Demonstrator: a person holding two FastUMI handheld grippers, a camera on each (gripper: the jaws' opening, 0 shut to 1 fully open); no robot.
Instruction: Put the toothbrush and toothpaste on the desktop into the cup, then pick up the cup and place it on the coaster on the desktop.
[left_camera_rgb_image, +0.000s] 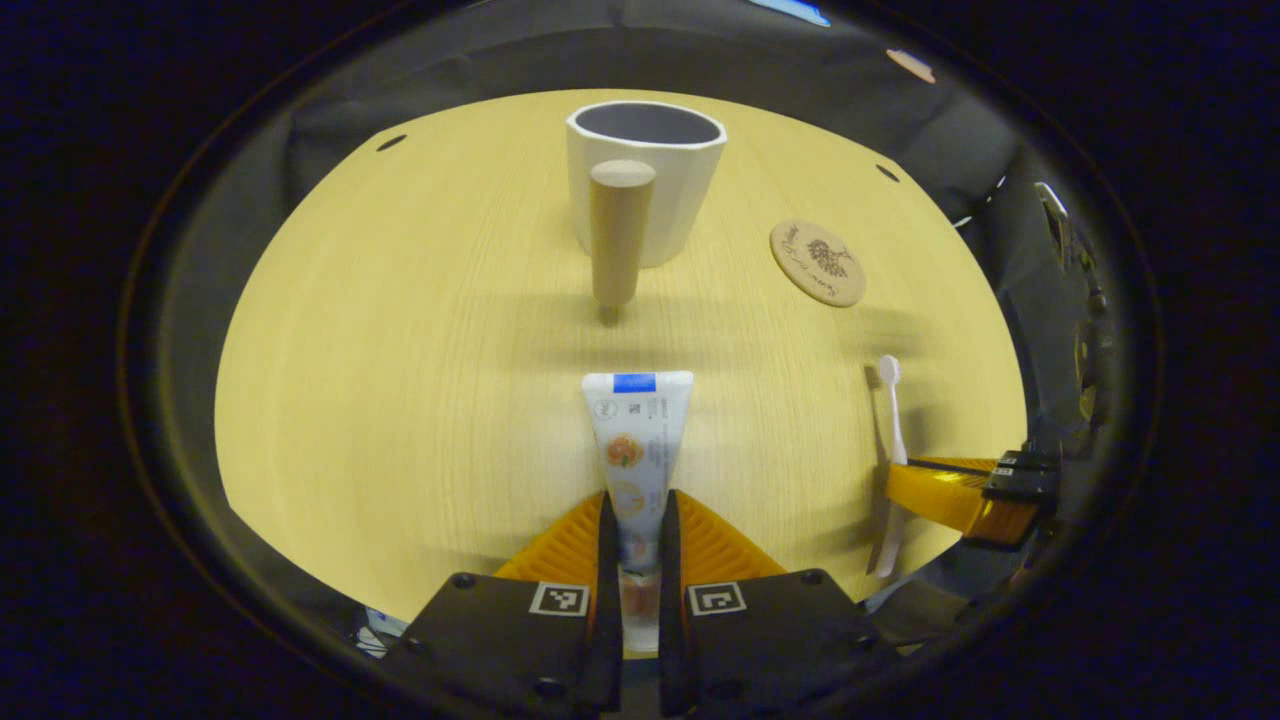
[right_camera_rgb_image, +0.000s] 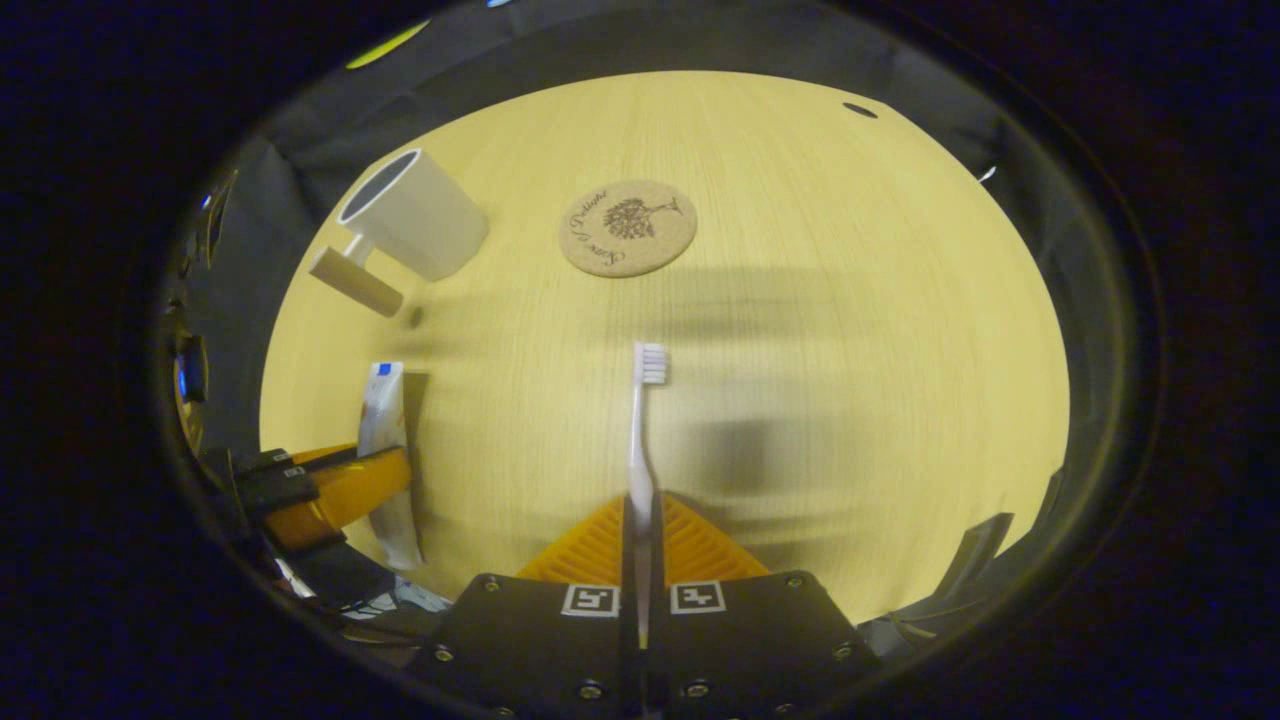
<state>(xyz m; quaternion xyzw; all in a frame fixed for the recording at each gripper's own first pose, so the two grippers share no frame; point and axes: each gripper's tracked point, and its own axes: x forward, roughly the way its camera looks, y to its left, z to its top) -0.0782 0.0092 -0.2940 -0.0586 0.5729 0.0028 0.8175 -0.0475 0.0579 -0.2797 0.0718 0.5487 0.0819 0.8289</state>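
Left gripper view, nearest first: the left gripper (left_camera_rgb_image: 635, 520) is pinched on the toothpaste tube (left_camera_rgb_image: 637, 440), both fingers pressing its lower body near the cap end, the flat crimped end with a blue band pointing away toward the cup. The tube is soft white plastic with printed fruit pictures. To the right, the right gripper (left_camera_rgb_image: 960, 490) reaches in from the edge, across the handle of the toothbrush (left_camera_rgb_image: 893, 440). Beyond the tube, the pale wood-grain tabletop (left_camera_rgb_image: 400, 350) lies bare up to the cup (left_camera_rgb_image: 650, 170), a white faceted mug with a dark inside and a round wooden peg handle facing the camera. Nothing stands between tube and cup. The coaster (left_camera_rgb_image: 818, 262), a round cork disc with a dark printed design, lies flat just right of the cup, apart from it.

Right gripper view: the right gripper (right_camera_rgb_image: 640, 525) is pressed together on the slim white toothbrush (right_camera_rgb_image: 640, 440), pinching its handle, bristle head pointing away. Farther left, the left gripper (right_camera_rgb_image: 335, 490) holds the toothpaste tube (right_camera_rgb_image: 382, 400). Beyond the brush head lies the coaster (right_camera_rgb_image: 627, 227), and the cup (right_camera_rgb_image: 415, 215) stands to its left near the table's edge.
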